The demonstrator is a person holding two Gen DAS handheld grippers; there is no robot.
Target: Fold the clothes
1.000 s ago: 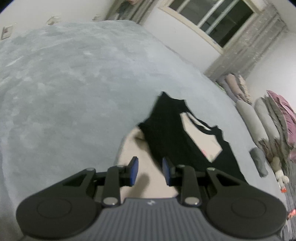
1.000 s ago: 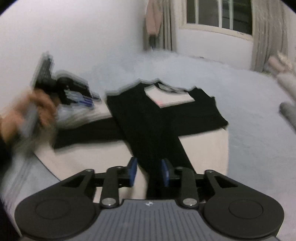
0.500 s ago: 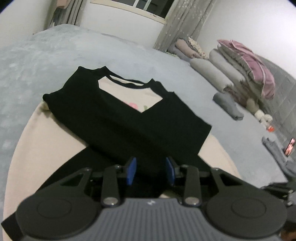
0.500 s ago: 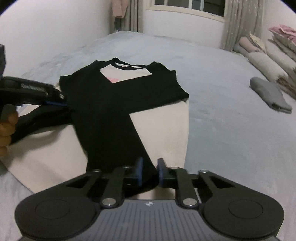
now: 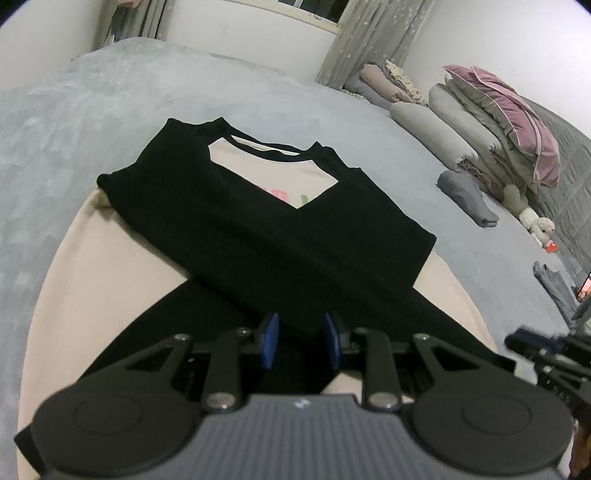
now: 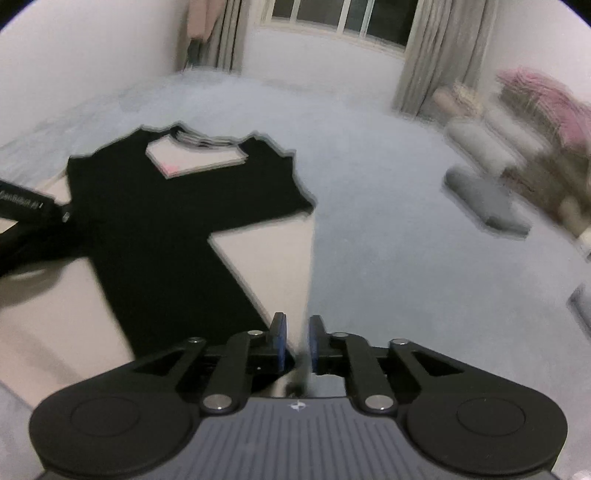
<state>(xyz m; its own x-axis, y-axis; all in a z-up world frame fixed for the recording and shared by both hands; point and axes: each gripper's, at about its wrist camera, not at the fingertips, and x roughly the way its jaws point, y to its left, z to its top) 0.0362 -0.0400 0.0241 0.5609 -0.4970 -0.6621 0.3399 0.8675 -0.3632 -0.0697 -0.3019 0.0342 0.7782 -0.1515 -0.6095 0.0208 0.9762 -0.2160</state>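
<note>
Shirt point(image 5: 229, 229) lies mid-frame on the bed point(image 5: 92, 110), sleeves crossed over it, so both tongs should lift the bottom edge evenly; left tongs point(image 5: 301, 341) gape narrowly over cloth, right tongs point(image 6: 295, 341) nearly shut, maybe pinching hem.

home bedroom: bedding pile point(image 5: 495, 122), curtains point(image 6: 436, 55), window point(image 6: 340, 18).

A shirt point(image 5: 258, 236) lies flat on the bed point(image 5: 92, 110), its collar toward the far window point(image 6: 343, 14), both sleeves crossed over its front. The left gripper point(image 5: 301, 345) sits over the crossing sleeves at the near end; the right gripper point(image 6: 295, 343) is at the shirt's near right edge, possibly touching it. Right of the shirt lies a folded garment point(image 5: 467, 197), and behind that a pile of bedding point(image 5: 491, 122) along the wall.
</note>
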